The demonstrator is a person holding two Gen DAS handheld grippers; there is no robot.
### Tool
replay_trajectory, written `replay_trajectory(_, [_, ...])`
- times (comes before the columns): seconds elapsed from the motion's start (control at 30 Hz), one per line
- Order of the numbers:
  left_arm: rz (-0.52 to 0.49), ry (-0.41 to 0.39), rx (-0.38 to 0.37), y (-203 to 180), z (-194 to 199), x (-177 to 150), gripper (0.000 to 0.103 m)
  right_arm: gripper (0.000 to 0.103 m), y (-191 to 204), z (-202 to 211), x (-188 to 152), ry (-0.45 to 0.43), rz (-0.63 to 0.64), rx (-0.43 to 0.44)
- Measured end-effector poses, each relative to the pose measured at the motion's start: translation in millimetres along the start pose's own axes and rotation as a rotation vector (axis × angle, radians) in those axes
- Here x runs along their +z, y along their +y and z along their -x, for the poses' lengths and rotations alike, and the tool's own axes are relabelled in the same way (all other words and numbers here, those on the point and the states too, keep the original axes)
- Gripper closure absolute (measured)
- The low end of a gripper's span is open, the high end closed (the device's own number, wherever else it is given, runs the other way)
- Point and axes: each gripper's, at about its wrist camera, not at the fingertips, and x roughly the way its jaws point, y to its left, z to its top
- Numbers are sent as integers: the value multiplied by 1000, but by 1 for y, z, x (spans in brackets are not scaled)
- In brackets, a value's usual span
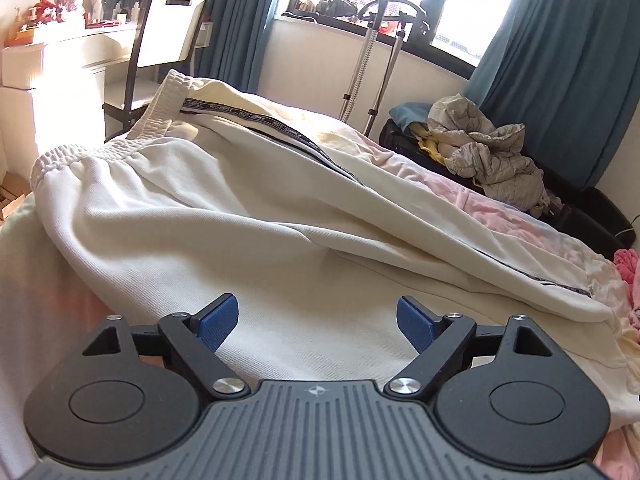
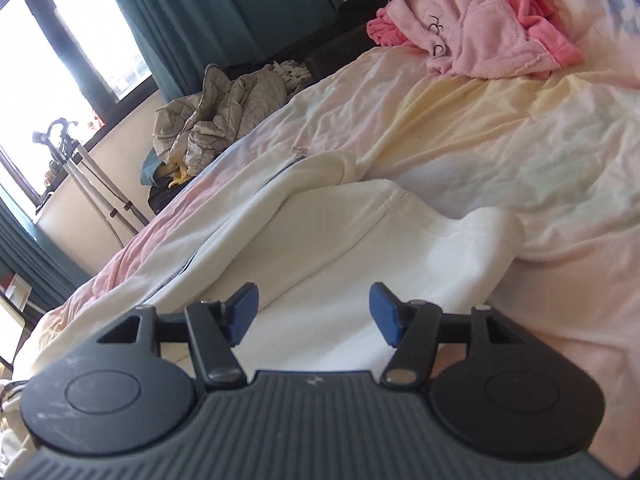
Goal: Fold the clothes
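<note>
While both tools hang free of the cloth, the fold looks to be between grips, as I judge it.

Garment: cream track trousers (image 1: 224,200) lie lengthwise on the pastel bed sheet (image 2: 500,128), one leg laid over the other, dark side stripe (image 1: 280,124) uppermost.
Waist end: elastic waistband (image 1: 156,120) sits far from the left gripper (image 1: 318,326), near the bed's edge.
Hem end: leg cuffs (image 2: 492,224) lie just ahead of the right gripper (image 2: 314,312).
Left jaws: spread wide, nothing between the blue pads.
Right jaws: spread, nothing pinched.
Step in hand: legs appear paired; lengthwise halving is not yet done.
Next move calls for: pinching both layers at one end, then carrying them toward the other.
Bystanders: pink robe (image 2: 476,40), grey quilted jacket (image 1: 484,148).
</note>
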Motion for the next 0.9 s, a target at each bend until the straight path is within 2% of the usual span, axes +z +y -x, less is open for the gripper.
replay_trajectory(0.1, [135,-16,52,34,8,16,13,39,-27,4,8,-13,-151,-34])
replay_trajectory(0.17, [227,-12,80,55,10,24,12,34,-44,6,11,-20,-244,-86])
replay_trajectory(0.23, [326,7,80,75,8,30,12,31,-59,8,11,-36,-308,-156])
replay_trajectory(0.33, [446,64,51,98,-5,36,12,26,-75,7,11,-33,-388,-189])
replay_trajectory(0.5, [551,123,60,122,-32,38,12,24,-91,-8,1,60,-489,-154])
replay_trajectory(0.63, [645,150,11,135,-44,33,13,24,-88,-18,-2,99,-497,-113])
replay_trajectory(0.9, [695,172,-15,140,-60,27,13,25,-74,-33,-8,147,-479,-19])
